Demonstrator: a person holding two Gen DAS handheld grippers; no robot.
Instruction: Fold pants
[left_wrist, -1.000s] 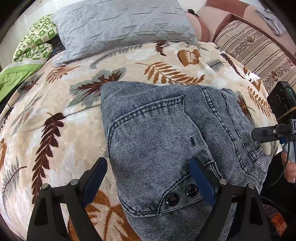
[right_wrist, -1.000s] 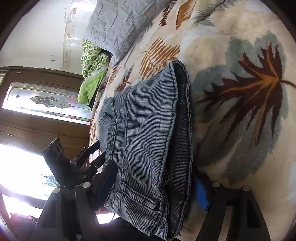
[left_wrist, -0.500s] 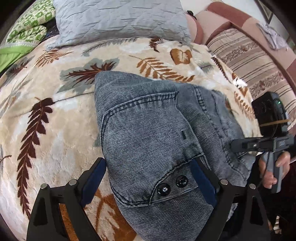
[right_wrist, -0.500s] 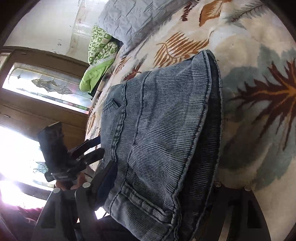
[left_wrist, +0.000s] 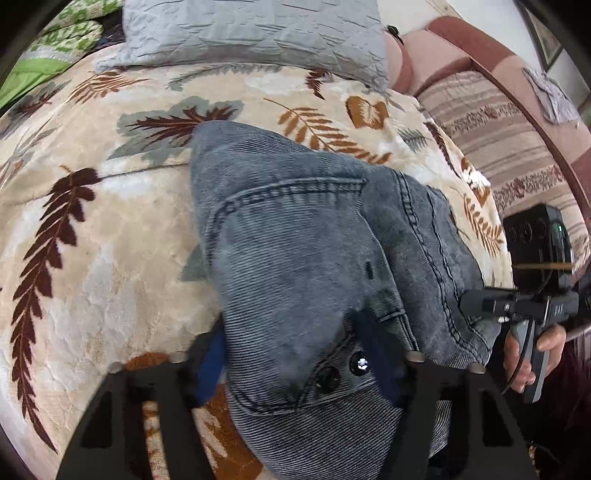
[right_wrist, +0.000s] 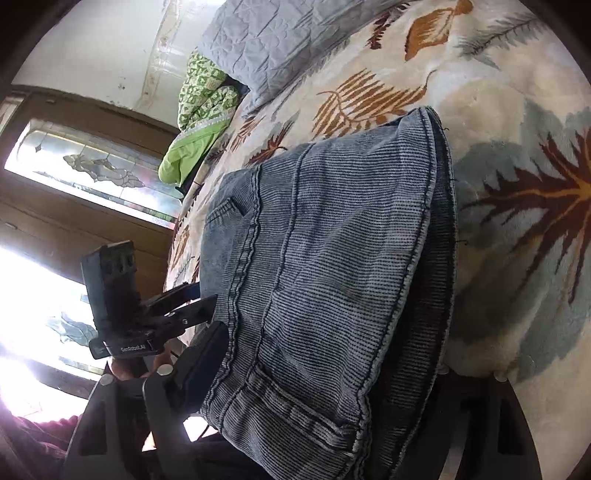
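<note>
Lying folded on the leaf-print blanket (left_wrist: 110, 258), the grey-blue pants (left_wrist: 314, 251) sit bunched near the bed's near edge. Left gripper (left_wrist: 301, 363) straddles the waistband by two dark buttons (left_wrist: 343, 371), fingers closing in on the cloth; firm grasp cannot be told. Right gripper (right_wrist: 332, 358) likewise brackets the folded stack's end, its clench unclear. Grey quilted pillow (left_wrist: 255, 33) lies beyond.
</note>
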